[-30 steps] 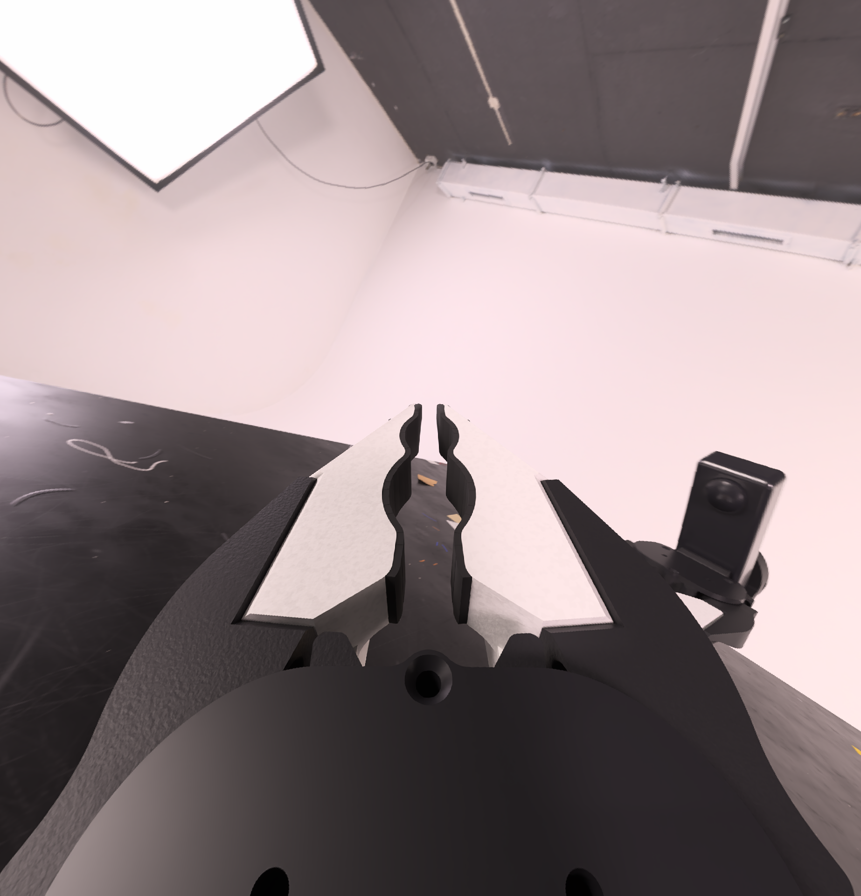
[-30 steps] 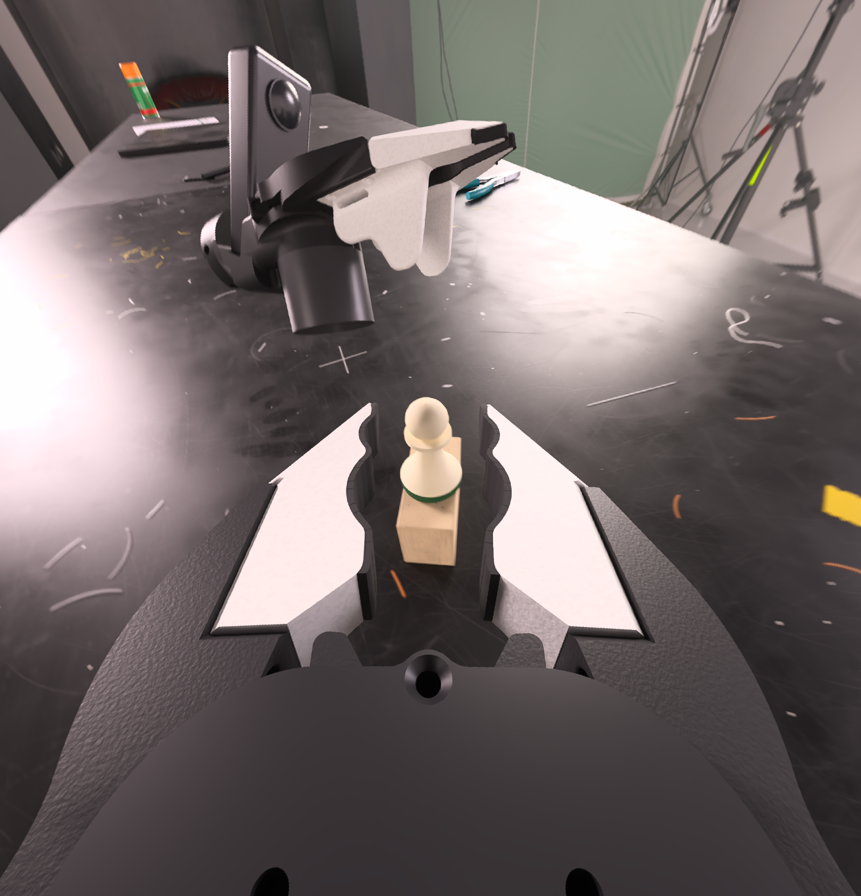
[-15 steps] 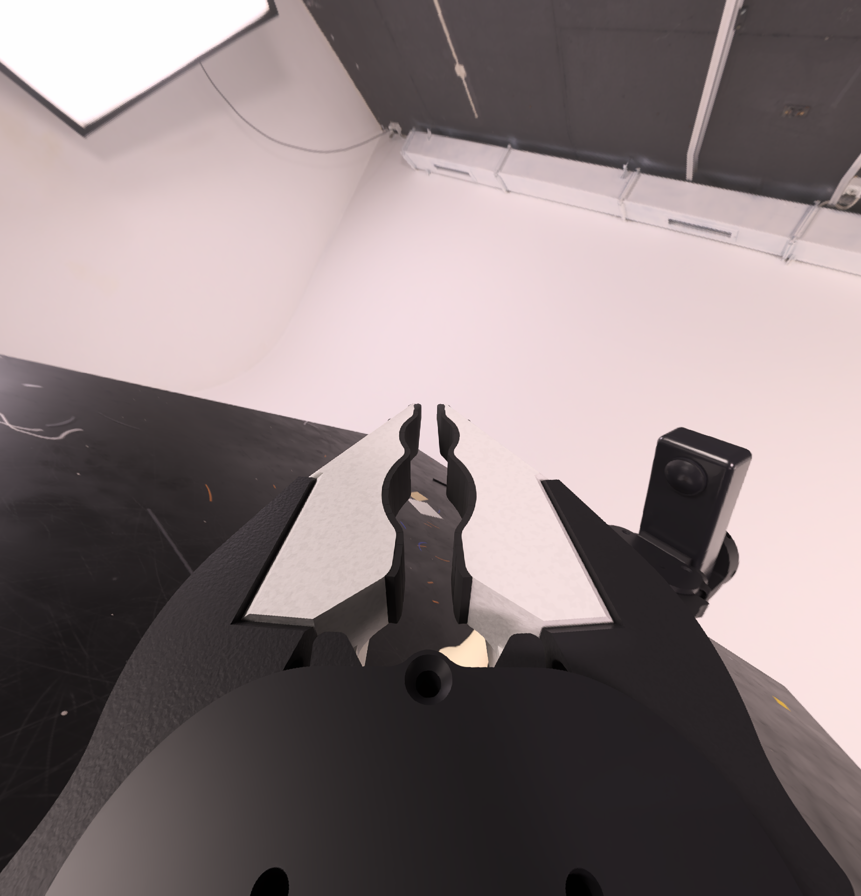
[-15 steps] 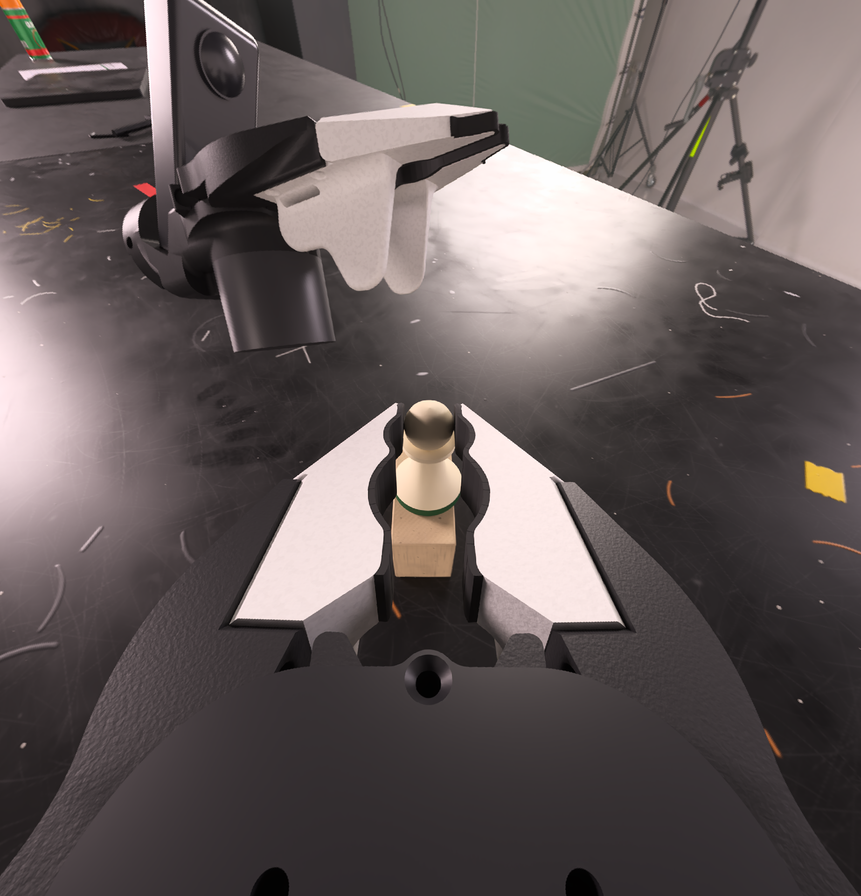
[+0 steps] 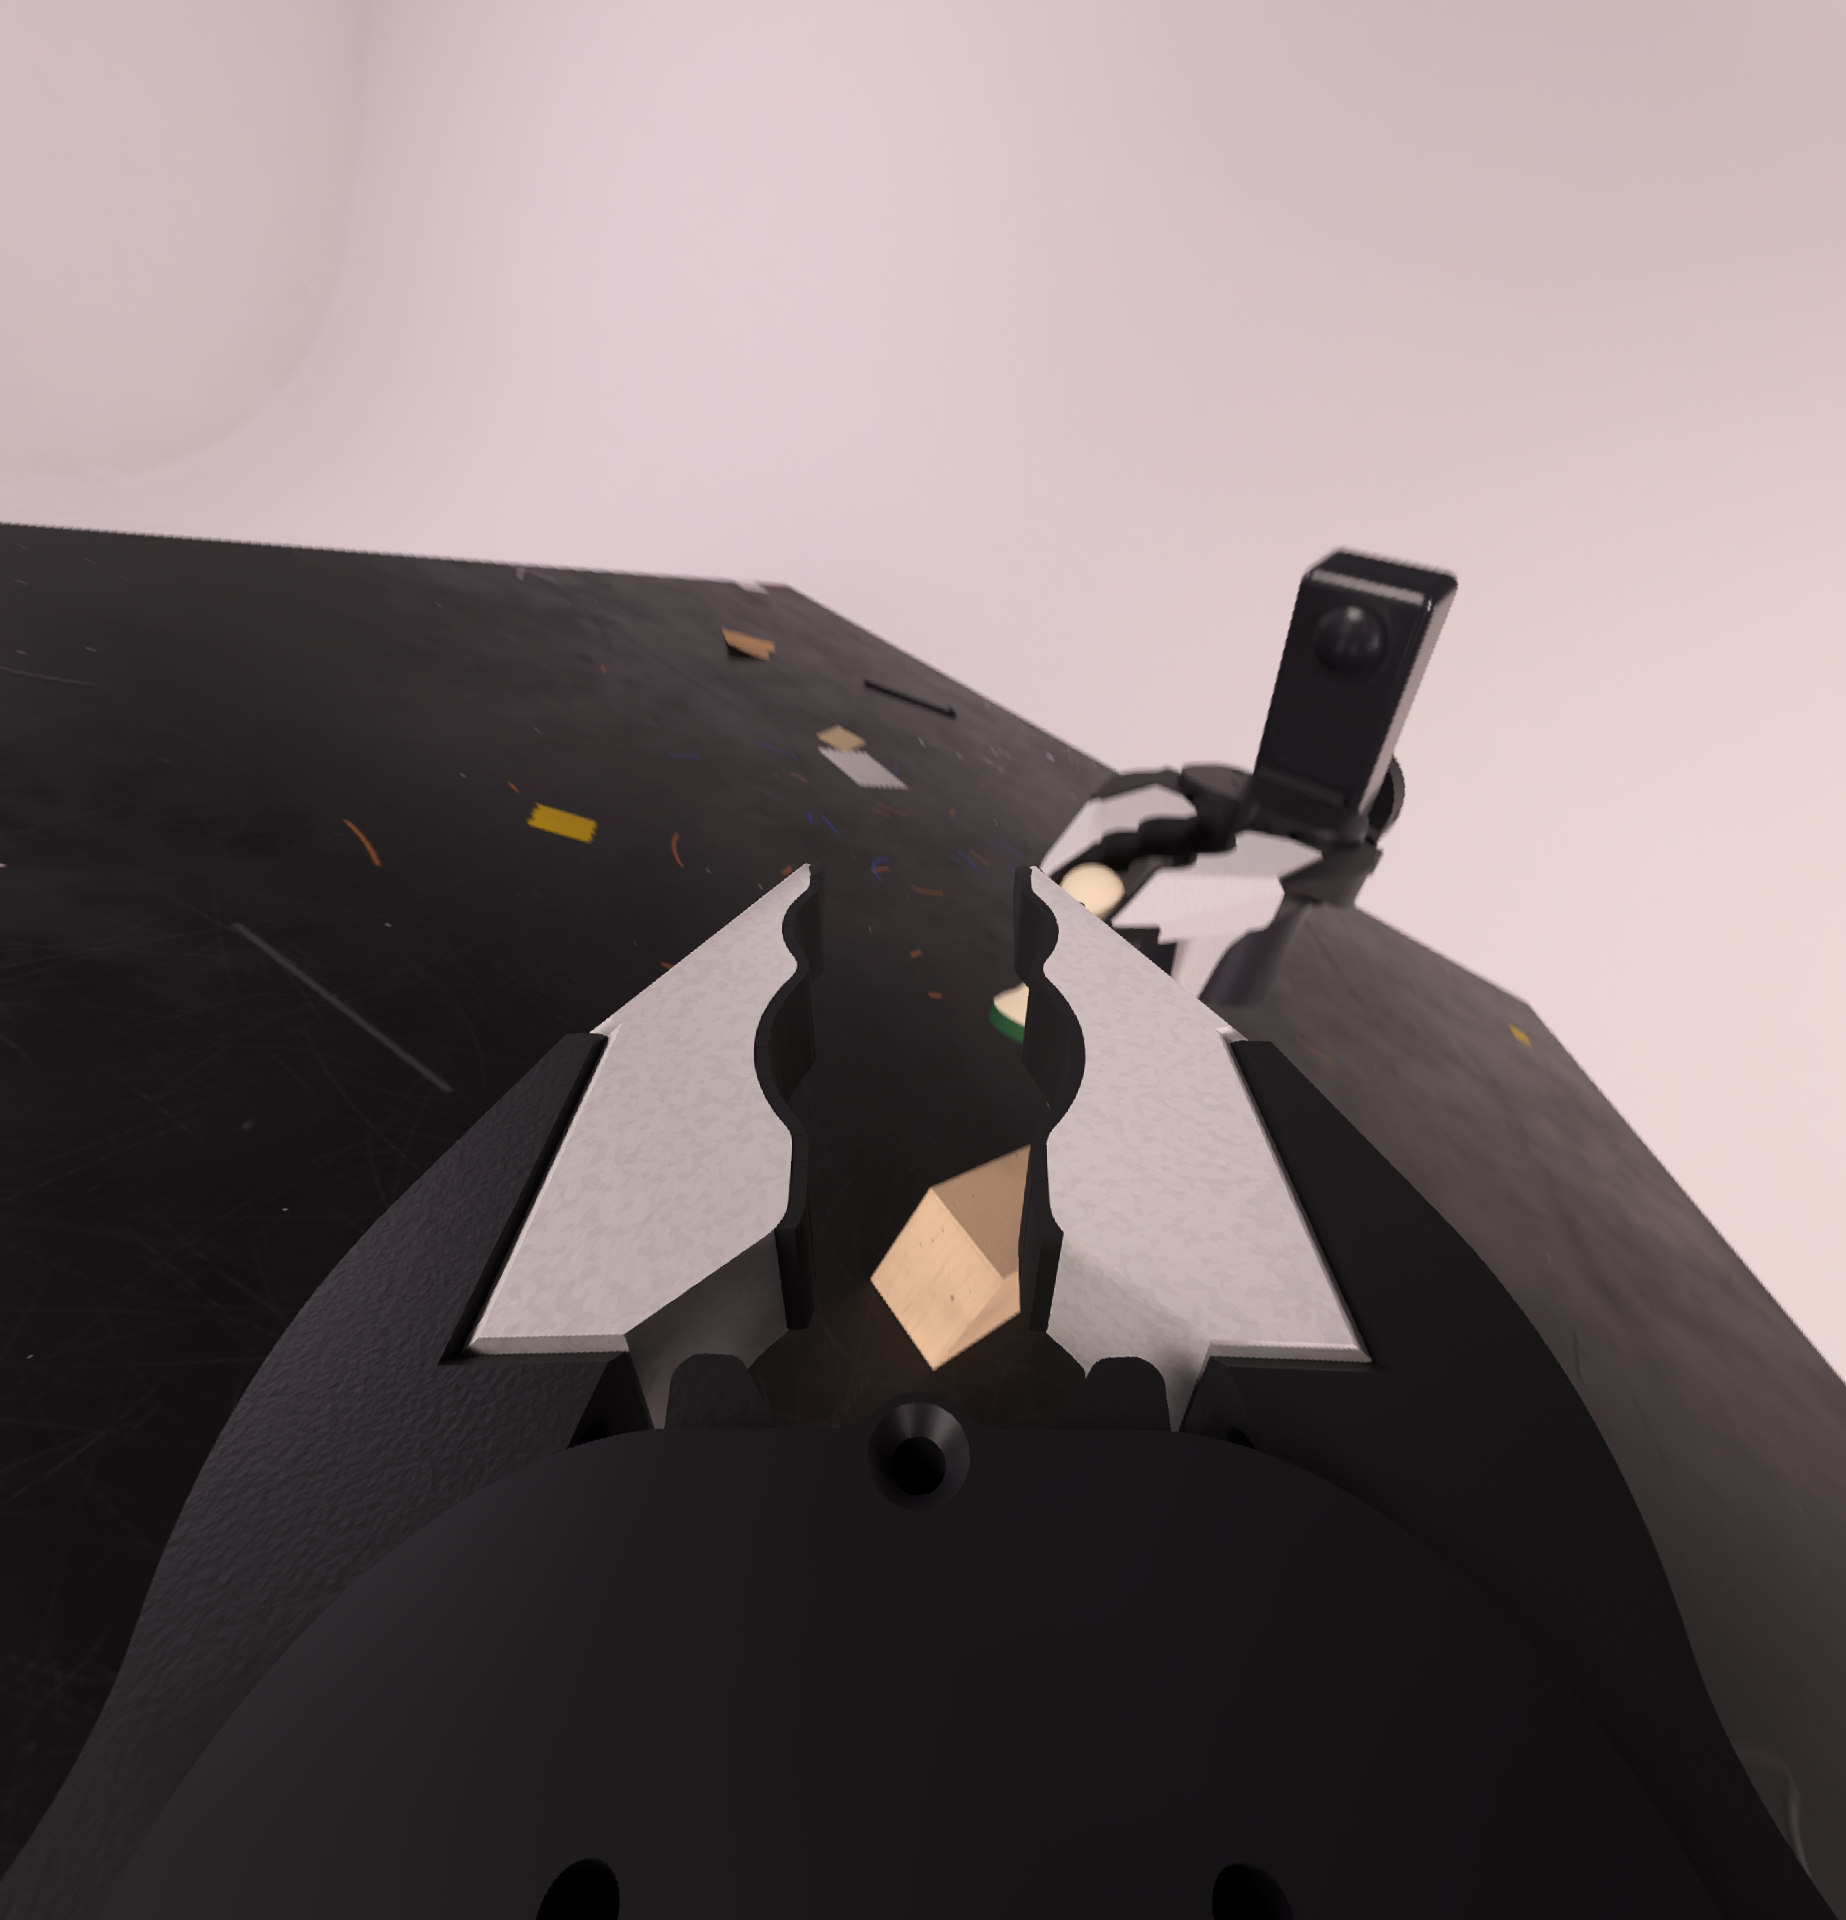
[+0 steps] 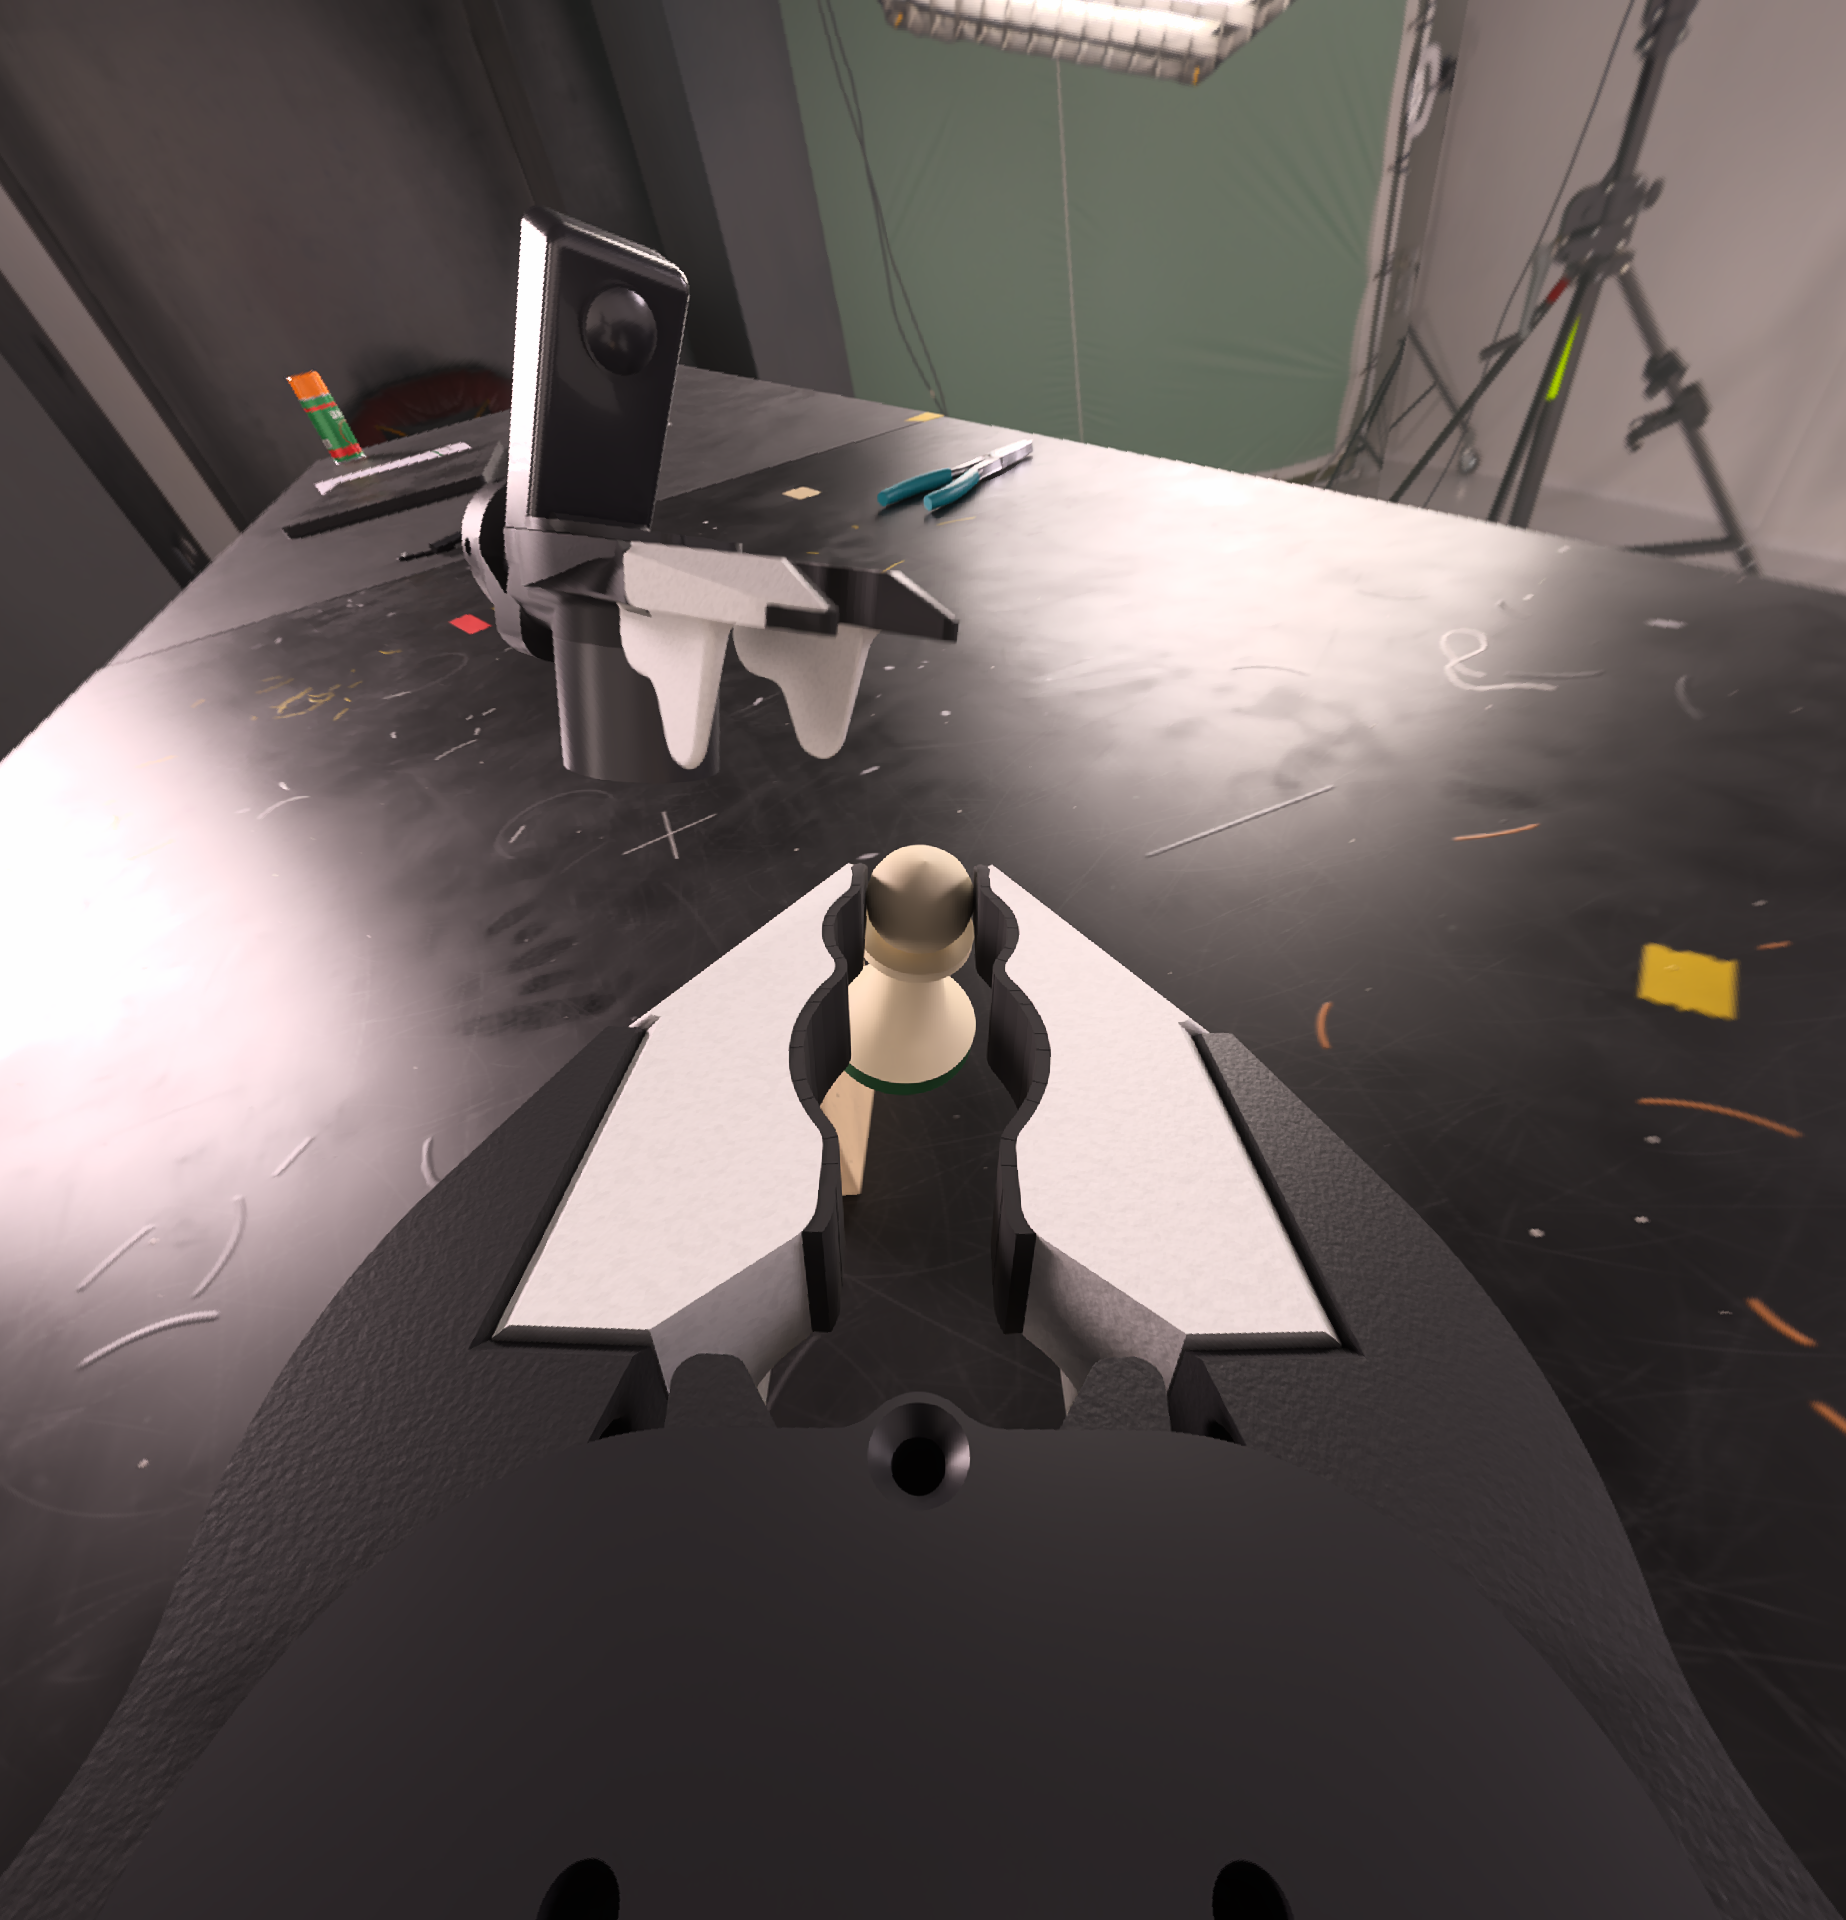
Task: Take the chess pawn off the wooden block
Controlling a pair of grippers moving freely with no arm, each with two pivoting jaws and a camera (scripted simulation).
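Right wrist view shows the right gripper (image 6: 919, 894) pinching the chess pawn (image 6: 911, 997) by its head, the wooden block (image 6: 852, 1132) peeking beside the pawn's green base. Only the left wrist view shows the block's (image 5: 958, 1273) faces, low between the left gripper's (image 5: 917, 883) spread fingers on the black table (image 5: 275, 935).

**Pawn held between the right gripper's fingers**

The right gripper (image 6: 919, 883) is closed on the cream chess pawn (image 6: 911, 997), its fingertips pinching the round head. A sliver of the wooden block (image 6: 852, 1138) shows below the pawn's green-rimmed base, to the left. Farther off, the left gripper (image 6: 794, 665) hangs over the scratched black table (image 6: 1314, 727), its fingers apart. Teal-handled pliers (image 6: 950, 480) lie near the far edge.
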